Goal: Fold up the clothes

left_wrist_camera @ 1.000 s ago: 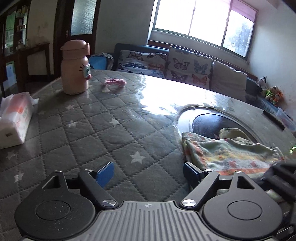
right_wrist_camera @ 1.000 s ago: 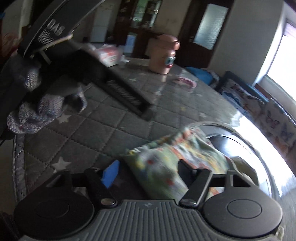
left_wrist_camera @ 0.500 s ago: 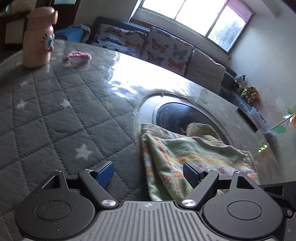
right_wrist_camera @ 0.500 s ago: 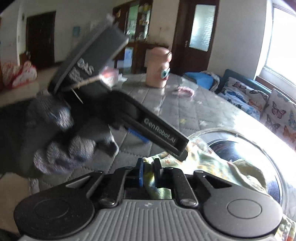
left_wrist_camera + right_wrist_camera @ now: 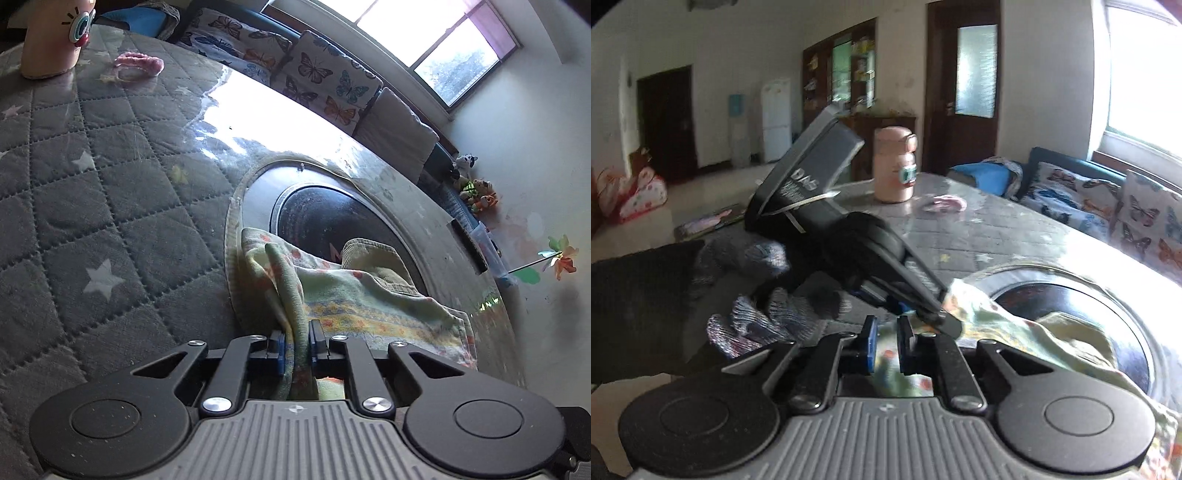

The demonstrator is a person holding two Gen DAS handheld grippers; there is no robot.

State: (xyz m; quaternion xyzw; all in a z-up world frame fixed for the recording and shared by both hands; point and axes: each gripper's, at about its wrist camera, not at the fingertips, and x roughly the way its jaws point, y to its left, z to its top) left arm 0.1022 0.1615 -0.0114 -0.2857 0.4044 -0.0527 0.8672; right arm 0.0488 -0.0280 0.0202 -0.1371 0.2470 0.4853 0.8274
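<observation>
My left gripper (image 5: 295, 343) has just closed its jaws on a bunched edge of the pale floral garment (image 5: 369, 295), the cloth pinched between the blue pads. My right gripper (image 5: 886, 345) is clamped narrow on the same garment (image 5: 997, 325), just beside the left tool. Ahead of both tools the fabric trails over the rim of the dark round inset (image 5: 332, 214) in the quilted star-print table cover (image 5: 110, 206). Farther off stand a pink bottle (image 5: 894, 166) and a pink scrunchie (image 5: 138, 62). I judge the lift should be even, both grips drawn apart to spread the cloth flat before any crease.
</observation>
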